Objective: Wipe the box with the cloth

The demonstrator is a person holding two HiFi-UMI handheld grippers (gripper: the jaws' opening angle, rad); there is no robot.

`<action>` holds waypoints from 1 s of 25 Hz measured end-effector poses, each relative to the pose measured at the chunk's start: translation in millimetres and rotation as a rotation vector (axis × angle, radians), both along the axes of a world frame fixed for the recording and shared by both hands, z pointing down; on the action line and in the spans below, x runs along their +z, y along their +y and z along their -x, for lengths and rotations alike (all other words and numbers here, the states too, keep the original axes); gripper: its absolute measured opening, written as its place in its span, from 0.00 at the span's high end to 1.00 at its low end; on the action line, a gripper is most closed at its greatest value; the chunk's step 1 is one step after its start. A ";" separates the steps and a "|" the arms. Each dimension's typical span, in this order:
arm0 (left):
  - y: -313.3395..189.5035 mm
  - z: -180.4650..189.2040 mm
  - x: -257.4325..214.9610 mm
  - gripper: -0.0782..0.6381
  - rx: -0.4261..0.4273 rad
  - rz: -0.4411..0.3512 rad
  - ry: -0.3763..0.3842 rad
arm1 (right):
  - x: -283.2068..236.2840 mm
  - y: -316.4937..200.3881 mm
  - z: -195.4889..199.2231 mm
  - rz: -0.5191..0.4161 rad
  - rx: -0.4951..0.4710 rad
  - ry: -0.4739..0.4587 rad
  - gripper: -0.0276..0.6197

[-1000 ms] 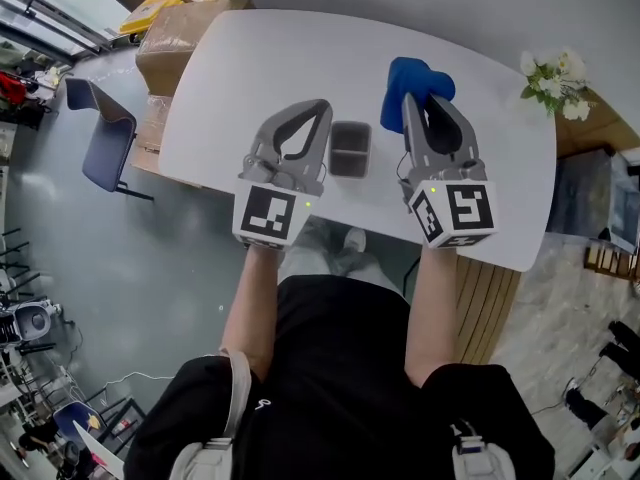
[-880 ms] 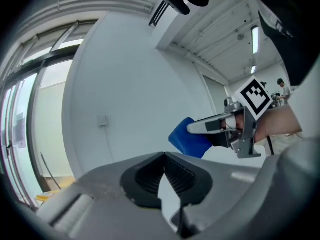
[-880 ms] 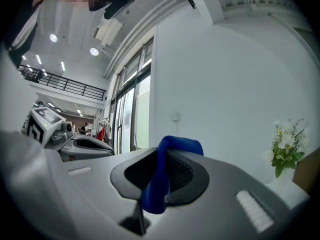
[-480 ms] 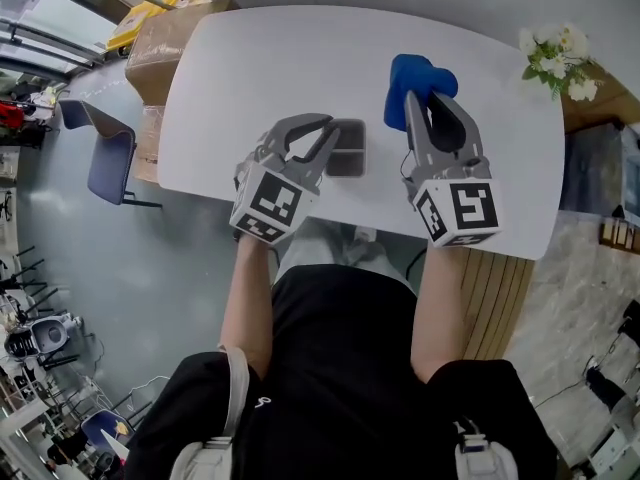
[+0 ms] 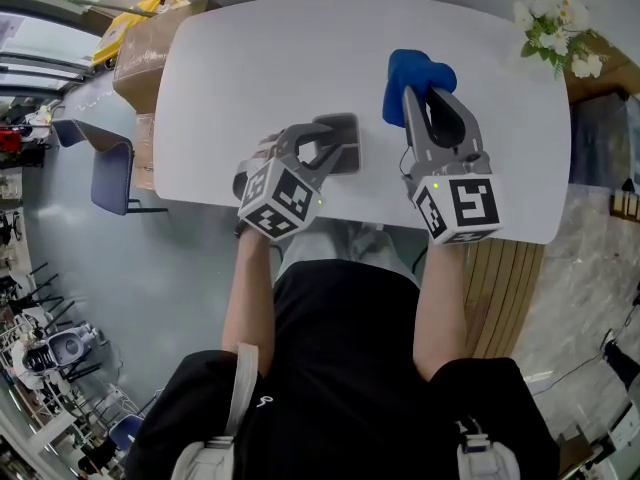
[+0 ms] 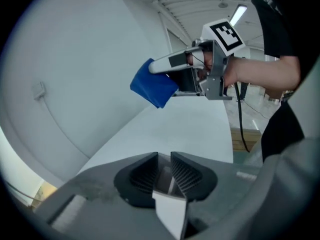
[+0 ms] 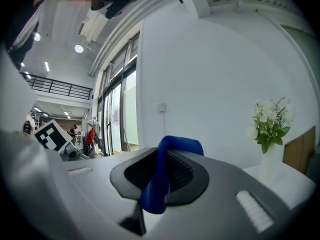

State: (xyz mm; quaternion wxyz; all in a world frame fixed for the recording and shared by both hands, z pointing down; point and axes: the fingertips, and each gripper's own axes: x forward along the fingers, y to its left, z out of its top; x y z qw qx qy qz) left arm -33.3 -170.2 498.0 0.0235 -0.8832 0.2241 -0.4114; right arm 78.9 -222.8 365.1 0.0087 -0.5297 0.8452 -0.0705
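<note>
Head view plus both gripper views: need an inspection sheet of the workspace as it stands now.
Surface: white table, no spills seen.
Job's things: dark box near the front edge; blue cloth held above the table.
Clutter: flowers at the far right corner.
Grippers: left gripper down at the box, jaws just been opening, a pale edge in the gap; right gripper shut on the cloth.
Cables: black cable hanging by the right hand.
Surroundings: cardboard boxes and chair left of the table.
</note>
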 end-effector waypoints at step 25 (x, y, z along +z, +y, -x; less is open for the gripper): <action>8.7 -0.3 111.4 0.74 0.260 0.192 -0.407 | 49.9 -16.6 -37.8 0.110 0.129 -0.032 0.89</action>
